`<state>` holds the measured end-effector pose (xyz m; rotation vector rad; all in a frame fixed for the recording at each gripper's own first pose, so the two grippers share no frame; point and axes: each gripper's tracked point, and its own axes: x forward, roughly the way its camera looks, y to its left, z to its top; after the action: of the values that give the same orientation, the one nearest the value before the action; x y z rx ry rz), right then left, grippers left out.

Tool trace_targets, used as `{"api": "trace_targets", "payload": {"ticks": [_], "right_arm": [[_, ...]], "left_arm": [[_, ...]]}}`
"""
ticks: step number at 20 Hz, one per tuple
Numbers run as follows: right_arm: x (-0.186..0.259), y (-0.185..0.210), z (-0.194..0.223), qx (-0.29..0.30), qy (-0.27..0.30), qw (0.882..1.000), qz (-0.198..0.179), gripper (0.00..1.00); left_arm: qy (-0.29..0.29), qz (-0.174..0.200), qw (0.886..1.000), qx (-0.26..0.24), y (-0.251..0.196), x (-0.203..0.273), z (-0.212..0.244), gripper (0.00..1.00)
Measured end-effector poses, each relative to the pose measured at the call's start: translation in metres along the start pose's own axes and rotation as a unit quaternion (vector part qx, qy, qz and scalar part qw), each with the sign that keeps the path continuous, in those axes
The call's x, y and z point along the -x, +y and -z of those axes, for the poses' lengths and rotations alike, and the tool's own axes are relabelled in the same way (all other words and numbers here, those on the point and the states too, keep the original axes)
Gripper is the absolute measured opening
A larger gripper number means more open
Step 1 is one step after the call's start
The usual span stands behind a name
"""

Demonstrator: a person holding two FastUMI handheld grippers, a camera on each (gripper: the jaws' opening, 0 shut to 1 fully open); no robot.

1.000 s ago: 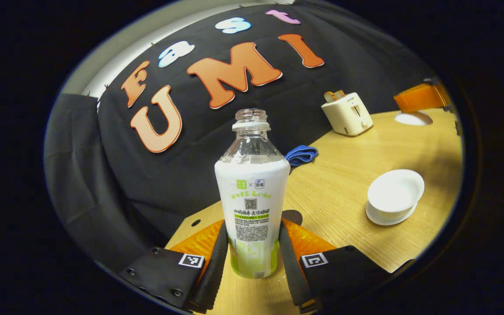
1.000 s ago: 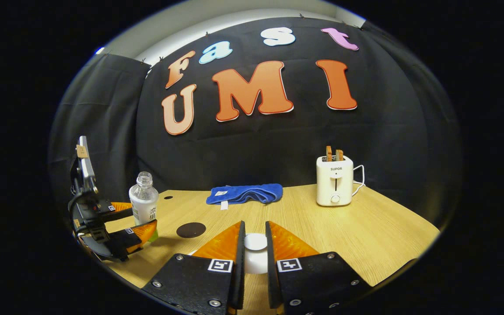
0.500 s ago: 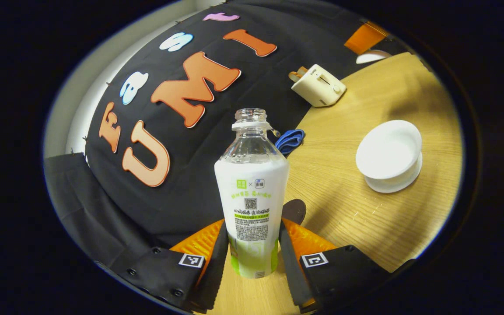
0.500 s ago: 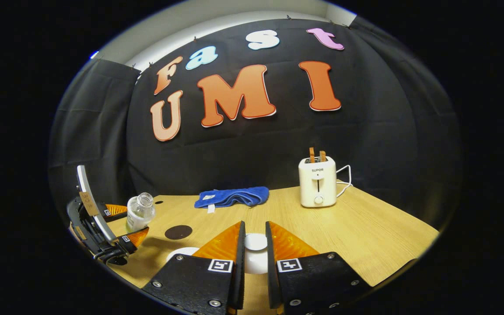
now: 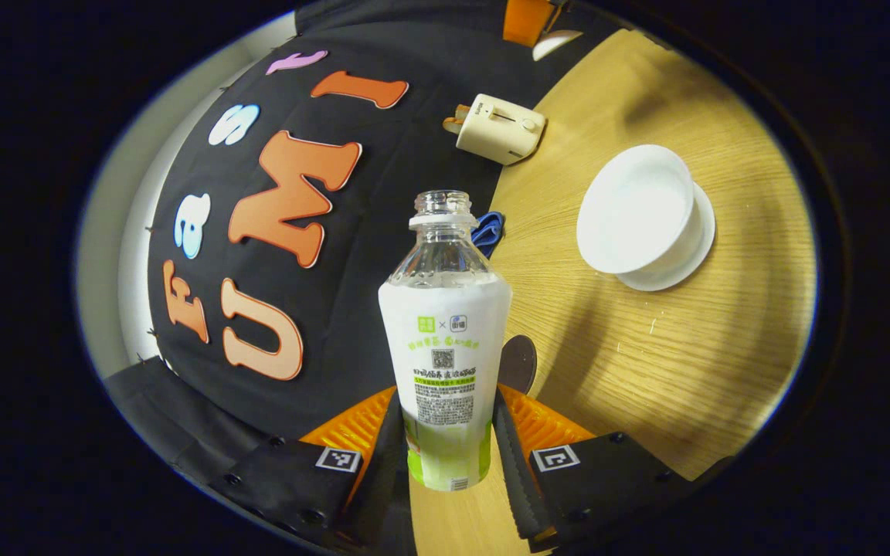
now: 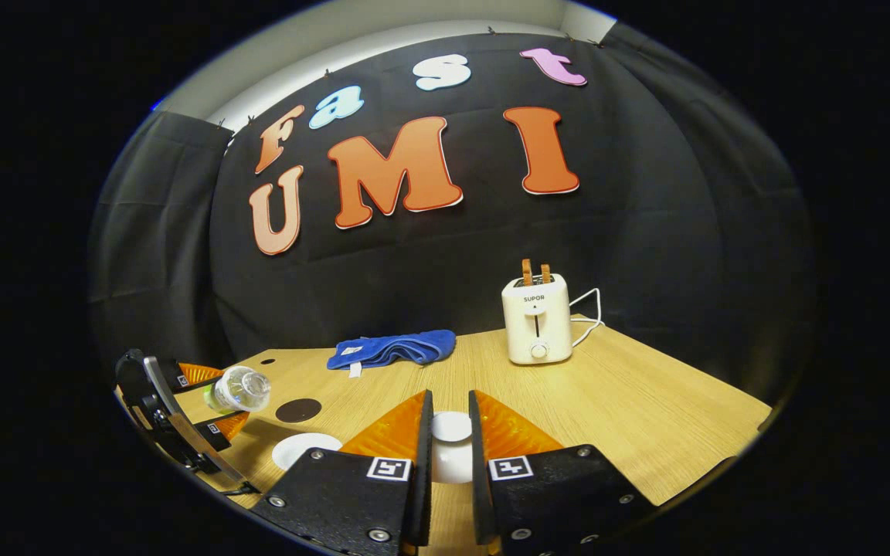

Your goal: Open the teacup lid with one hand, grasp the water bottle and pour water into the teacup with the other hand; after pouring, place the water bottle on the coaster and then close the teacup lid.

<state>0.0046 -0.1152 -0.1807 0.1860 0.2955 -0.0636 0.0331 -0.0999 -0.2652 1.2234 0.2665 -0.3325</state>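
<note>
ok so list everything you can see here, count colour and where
water bottle: 1, clear with white and green label, no cap, held tilted in the left gripper
teacup: 1, white, lid off, on the table
saucer: 1, white, under the teacup
lid: 1, white, between the right gripper's fingers
coaster: 1, dark round, on the table near the bottle
cloth: 1, blue, folded, at the table's back edge
toaster: 1, cream, with two slices of toast, back of the table
table: 1, light wood
left gripper: 1, shut on the water bottle
right gripper: 1, shut on the lid
</note>
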Motion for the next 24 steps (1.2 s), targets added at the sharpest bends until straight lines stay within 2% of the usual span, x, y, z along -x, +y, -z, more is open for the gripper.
{"api": "trace_targets", "payload": {"ticks": [9,11,15,16,19,22,24], "right_arm": [[0.002,0.007,-0.001,-0.003,-0.003,1.000,-0.011,0.22],[0.003,0.008,-0.001,-0.002,-0.003,1.000,-0.012,0.23],[0.004,0.013,-0.002,0.000,-0.004,1.000,-0.019,0.23],[0.004,0.015,-0.002,0.000,-0.004,1.000,-0.021,0.23],[0.006,0.019,-0.003,-0.007,-0.004,0.999,-0.032,0.23],[0.005,0.018,-0.002,-0.003,-0.005,0.999,-0.031,0.23],[0.005,0.018,-0.002,-0.004,-0.003,0.999,-0.031,0.23]], "left_arm": [[0.003,-0.007,0.995,-0.098,0.007,0.004,0.001,0.63],[0.001,-0.015,0.993,-0.120,0.014,0.006,0.002,0.65],[0.000,-0.026,0.986,-0.163,0.023,0.008,0.001,0.63],[0.000,-0.027,0.985,-0.170,0.023,0.007,0.001,0.67],[0.000,-0.030,0.980,-0.196,0.026,0.010,0.001,0.63],[-0.002,-0.034,0.976,-0.217,0.029,0.010,0.000,0.66],[-0.004,-0.036,0.973,-0.227,0.030,0.010,-0.001,0.63]]}}
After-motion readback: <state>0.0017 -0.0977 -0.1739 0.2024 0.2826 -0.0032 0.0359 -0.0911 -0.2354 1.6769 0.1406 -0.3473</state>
